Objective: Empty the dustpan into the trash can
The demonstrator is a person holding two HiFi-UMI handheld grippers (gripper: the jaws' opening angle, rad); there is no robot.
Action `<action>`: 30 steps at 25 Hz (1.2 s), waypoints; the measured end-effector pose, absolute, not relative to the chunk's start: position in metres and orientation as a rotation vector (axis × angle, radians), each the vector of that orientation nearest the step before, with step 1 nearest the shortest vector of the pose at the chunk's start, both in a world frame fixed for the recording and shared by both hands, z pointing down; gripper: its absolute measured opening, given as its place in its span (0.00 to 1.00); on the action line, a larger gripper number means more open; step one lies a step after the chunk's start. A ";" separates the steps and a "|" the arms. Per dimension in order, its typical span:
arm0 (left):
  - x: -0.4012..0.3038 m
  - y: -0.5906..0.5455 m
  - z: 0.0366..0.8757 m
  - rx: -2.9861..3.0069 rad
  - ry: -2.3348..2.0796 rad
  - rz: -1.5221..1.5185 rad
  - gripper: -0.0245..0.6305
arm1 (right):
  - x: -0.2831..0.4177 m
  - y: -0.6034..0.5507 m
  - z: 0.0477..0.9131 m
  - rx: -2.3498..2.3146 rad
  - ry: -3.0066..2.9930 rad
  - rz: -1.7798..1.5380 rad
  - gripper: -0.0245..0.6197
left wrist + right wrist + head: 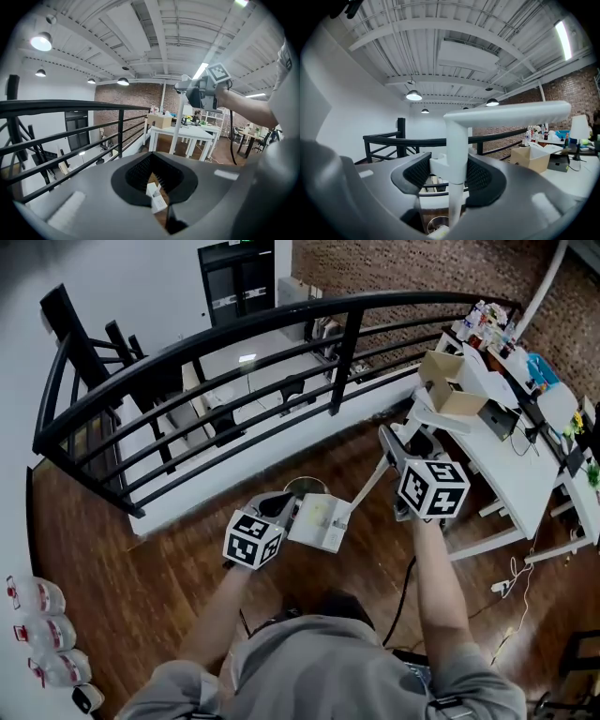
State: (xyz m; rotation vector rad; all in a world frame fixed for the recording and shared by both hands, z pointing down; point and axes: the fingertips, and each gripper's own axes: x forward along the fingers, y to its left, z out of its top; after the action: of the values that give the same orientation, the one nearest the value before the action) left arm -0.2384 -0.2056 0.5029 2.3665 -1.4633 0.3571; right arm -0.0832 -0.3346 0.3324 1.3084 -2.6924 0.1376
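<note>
In the head view a white dustpan (319,521) hangs over the wooden floor, its long white handle (367,487) slanting up to the right. My right gripper (397,454) is shut on the handle's upper part; in the right gripper view the handle (457,154) stands clamped between both pads. My left gripper (284,509) meets the pan's left edge, and in the left gripper view a white piece of the dustpan (155,197) sits pinched where the jaws converge. A round metal trash can (305,487) stands just beyond the pan, and the trash can (435,226) shows below the right jaws.
A black metal railing (234,381) curves along the edge beyond the trash can. A white table (511,465) with a cardboard box (448,390) stands at the right. Plastic bottles (42,634) lie at the lower left. Cables (511,587) trail on the floor at the right.
</note>
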 end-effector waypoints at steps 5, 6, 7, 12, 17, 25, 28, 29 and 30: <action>-0.257 -0.226 0.513 2.329 -1.469 0.343 0.04 | -0.104 -0.378 0.333 1.345 -2.667 0.145 0.36; -0.261 -0.231 0.517 2.317 -1.473 0.348 0.04 | -0.108 -0.389 0.335 1.349 -2.668 0.143 0.36; -0.265 -0.238 0.520 2.303 -1.477 0.355 0.04 | -0.111 -0.401 0.336 1.352 -2.673 0.140 0.36; -0.276 -0.282 0.527 2.275 -1.484 0.391 0.04 | -0.129 -0.472 0.341 1.359 -2.698 0.143 0.36; -0.285 -0.334 0.527 2.240 -1.498 0.404 0.04 | -0.152 -0.536 0.347 1.356 -2.710 0.136 0.36; -0.325 -0.388 0.524 2.236 -1.504 0.383 0.04 | -0.217 -0.606 0.363 1.335 -2.684 0.122 0.36; -0.345 -0.412 0.526 2.256 -1.466 0.358 0.04 | -0.248 -0.627 0.371 1.325 -2.658 0.117 0.36; -0.352 -0.420 0.527 2.263 -1.451 0.352 0.04 | -0.258 -0.635 0.374 1.321 -2.650 0.117 0.36; -0.358 -0.426 0.528 2.269 -1.434 0.347 0.04 | -0.268 -0.642 0.378 1.317 -2.638 0.122 0.36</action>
State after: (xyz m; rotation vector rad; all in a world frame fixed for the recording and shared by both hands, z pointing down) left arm -0.3583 -0.4259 0.5284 2.2688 -1.4338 0.3472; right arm -0.2678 -0.6418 0.3785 1.3171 -2.6380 0.1215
